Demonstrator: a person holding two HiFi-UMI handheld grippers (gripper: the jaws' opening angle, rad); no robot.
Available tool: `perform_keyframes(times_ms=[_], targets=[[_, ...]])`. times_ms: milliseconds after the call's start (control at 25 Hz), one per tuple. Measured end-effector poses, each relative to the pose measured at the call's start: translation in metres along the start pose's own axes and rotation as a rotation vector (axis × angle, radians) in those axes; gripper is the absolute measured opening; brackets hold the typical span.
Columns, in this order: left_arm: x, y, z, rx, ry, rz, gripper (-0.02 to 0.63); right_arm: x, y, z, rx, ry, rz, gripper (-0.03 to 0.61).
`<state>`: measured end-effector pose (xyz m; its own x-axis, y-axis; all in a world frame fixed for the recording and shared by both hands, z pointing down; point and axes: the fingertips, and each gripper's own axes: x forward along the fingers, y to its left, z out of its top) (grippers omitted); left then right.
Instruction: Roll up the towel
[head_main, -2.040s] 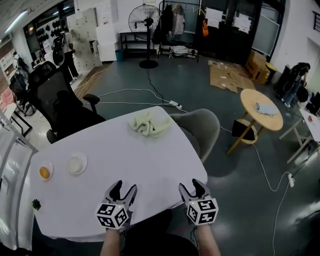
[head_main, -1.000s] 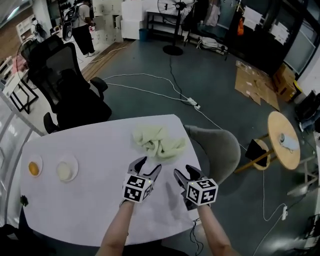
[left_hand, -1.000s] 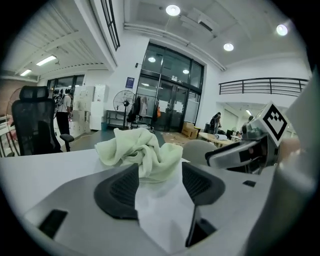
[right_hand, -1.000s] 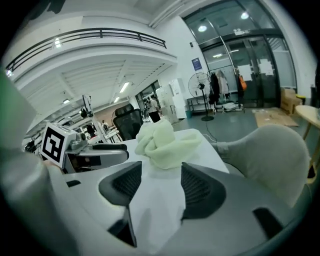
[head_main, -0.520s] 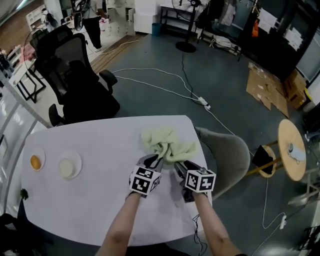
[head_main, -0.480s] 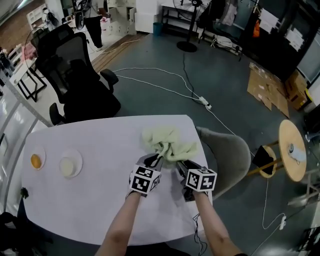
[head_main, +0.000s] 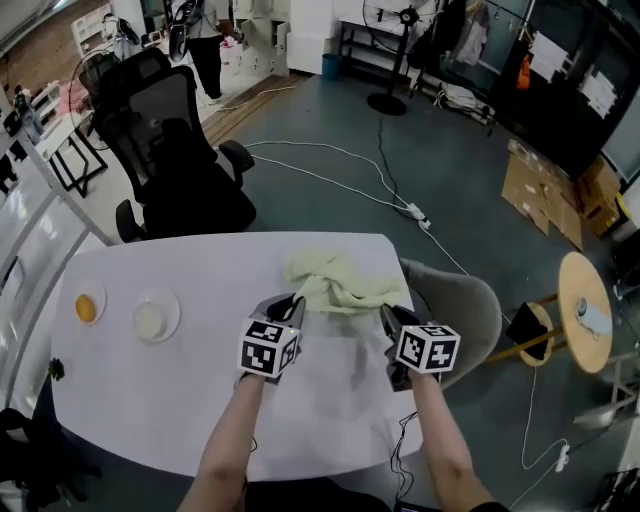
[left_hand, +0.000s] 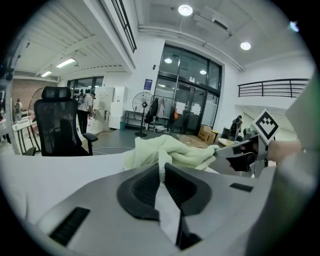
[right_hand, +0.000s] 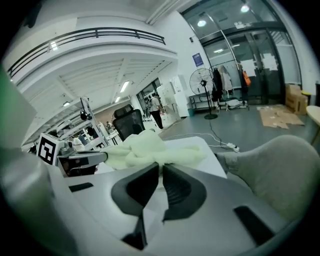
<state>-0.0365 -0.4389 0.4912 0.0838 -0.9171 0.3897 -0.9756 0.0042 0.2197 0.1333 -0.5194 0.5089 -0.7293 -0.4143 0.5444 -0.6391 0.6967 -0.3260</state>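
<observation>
Head view over a white table (head_main: 170, 420), with 12 o'clock taken as the table's far edge. The pale yellow-green towel (head_main: 335, 283) lies crumpled at about 1 o'clock from the table's middle, close to the far right edge, partly drawn out sideways between the two tools. The left gripper (head_main: 286, 304) meets the towel at the cloth's 8 o'clock corner. Its jaws have just been closing, and its own view shows them pinched together on a fold of towel that rises between the dark pads (left_hand: 145, 187). The right gripper (head_main: 389, 318) meets the towel at the cloth's 4 o'clock corner. Its jaws too have just been closing and are clamped on a thin ridge of the cloth, with the bulk of the towel bunched just beyond the tips. Each gripper appears in the other's view, across the heap of cloth. Two small dishes stand at 9 o'clock on the table, well apart from the towel: a dish with an orange item (head_main: 88, 305) and, just beside it, a dish with a pale item (head_main: 155, 318). A grey chair (head_main: 470, 315) stands at the table's 3 o'clock side, and a black office chair (head_main: 175, 150) at about 11 o'clock beyond the far edge.
</observation>
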Motion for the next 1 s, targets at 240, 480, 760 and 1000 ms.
perform_keyframes(times_ms=[240, 480, 760, 1000], targets=[[-0.042, 0.008, 0.017, -0.029, -0.049, 0.025, 0.038, -0.02, 0.037, 0.023, -0.082, -0.049, 0.035, 0.034], [-0.09, 0.01, 0.047, -0.07, -0.149, 0.025, 0.038, -0.044, 0.077, 0.039, -0.161, -0.105, 0.047, 0.034], [-0.15, 0.002, 0.096, -0.023, -0.284, 0.022, 0.038, -0.077, 0.119, 0.048, -0.204, -0.172, 0.09, 0.043], [-0.204, -0.002, 0.099, 0.017, -0.336, 0.027, 0.038, -0.095, 0.16, 0.008, -0.244, -0.143, 0.157, 0.06]])
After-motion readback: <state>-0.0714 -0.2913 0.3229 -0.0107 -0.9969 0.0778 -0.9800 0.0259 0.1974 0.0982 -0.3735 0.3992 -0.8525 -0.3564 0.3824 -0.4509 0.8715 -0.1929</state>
